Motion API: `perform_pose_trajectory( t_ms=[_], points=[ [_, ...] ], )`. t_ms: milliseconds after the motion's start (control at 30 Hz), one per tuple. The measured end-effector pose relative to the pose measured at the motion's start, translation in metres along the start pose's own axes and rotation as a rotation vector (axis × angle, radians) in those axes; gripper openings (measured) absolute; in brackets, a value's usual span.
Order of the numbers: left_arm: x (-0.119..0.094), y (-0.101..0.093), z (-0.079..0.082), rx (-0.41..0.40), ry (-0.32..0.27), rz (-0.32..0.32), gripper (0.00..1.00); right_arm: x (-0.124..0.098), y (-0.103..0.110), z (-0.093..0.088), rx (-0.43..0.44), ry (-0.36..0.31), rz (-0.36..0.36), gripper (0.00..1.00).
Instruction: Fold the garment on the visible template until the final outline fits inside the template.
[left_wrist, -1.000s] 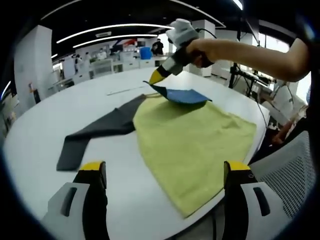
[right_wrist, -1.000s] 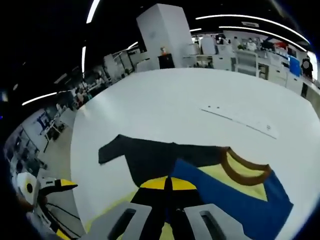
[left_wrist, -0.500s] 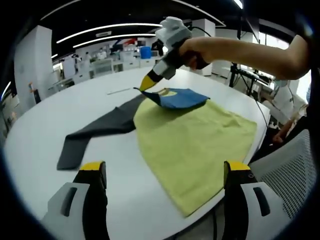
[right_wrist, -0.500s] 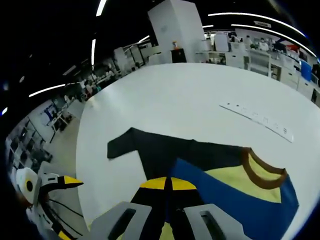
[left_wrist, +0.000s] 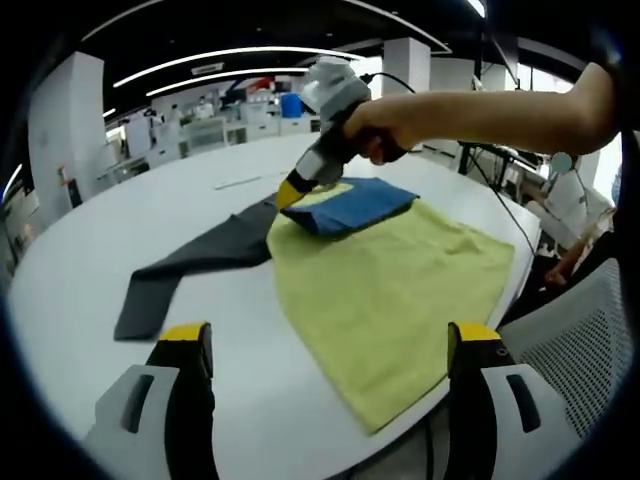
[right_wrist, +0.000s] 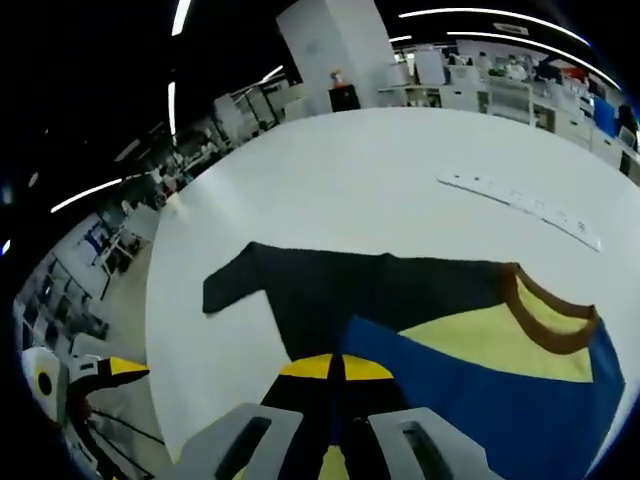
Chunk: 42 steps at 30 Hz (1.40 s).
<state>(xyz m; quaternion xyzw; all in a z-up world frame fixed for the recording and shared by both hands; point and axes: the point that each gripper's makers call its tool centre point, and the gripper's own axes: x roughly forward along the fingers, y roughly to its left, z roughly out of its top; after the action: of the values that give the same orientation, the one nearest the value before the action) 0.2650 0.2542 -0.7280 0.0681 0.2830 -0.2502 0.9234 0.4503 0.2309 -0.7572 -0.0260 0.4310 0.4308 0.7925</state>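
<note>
- Nearest in the left gripper view, the left gripper (left_wrist: 330, 370) hangs above the near rim of the white table (left_wrist: 80, 250), its jaws wide apart and holding nothing.
- Just beyond it, the garment (left_wrist: 390, 290) lies spread on the table, its yellow-green body reaching toward the table's right edge.
- A dark sleeve (left_wrist: 190, 265) runs out flat to the left of the body, not yet folded in.
- At the far end of the garment, the right gripper (left_wrist: 290, 193) pins a blue sleeve (left_wrist: 350, 205) that is folded over onto the yellow body.
- In the right gripper view, its jaws are pressed together on the blue sleeve's (right_wrist: 480, 400) edge, with the brown collar (right_wrist: 545, 315) just beyond.
- Compared with a second ago, the right gripper has come down: the blue flap that was lifted above the cloth now lies on the yellow body near the collar.
- That suggests the first sleeve fold is nearly placed; releasing it looks like the next step.
- Judging by the layout, the dark sleeve and the long body remain to be folded.
- No template outline can be made out on the table; whether the garment fits one cannot be told.
- Farther back, a thin white strip (right_wrist: 520, 208) lies on the table, well apart from the garment.
</note>
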Motion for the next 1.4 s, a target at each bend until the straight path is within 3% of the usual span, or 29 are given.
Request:
perform_pose_trajectory(
  t_ms=[67, 433, 600, 1000, 1400],
  points=[
    [0.0, 0.0, 0.0, -0.001, -0.005, 0.001, 0.95, -0.001, 0.001, -0.002, -0.005, -0.002, 0.006, 0.01],
    [0.0, 0.003, 0.001, 0.01, -0.005, 0.006, 0.97, -0.028, -0.02, 0.003, -0.051, -0.078, -0.035, 0.46],
    [0.001, 0.004, 0.002, 0.018, -0.006, 0.01, 0.99, -0.047, -0.035, 0.003, -0.079, -0.101, -0.053, 0.55],
    [0.0, 0.004, 0.003, 0.022, -0.006, 0.012, 0.99, -0.096, -0.075, -0.02, -0.079, -0.095, -0.105, 0.61],
    [0.002, 0.013, -0.002, 0.028, -0.006, 0.012, 0.99, -0.148, -0.113, -0.058, -0.013, -0.106, -0.131, 0.52]
  ],
)
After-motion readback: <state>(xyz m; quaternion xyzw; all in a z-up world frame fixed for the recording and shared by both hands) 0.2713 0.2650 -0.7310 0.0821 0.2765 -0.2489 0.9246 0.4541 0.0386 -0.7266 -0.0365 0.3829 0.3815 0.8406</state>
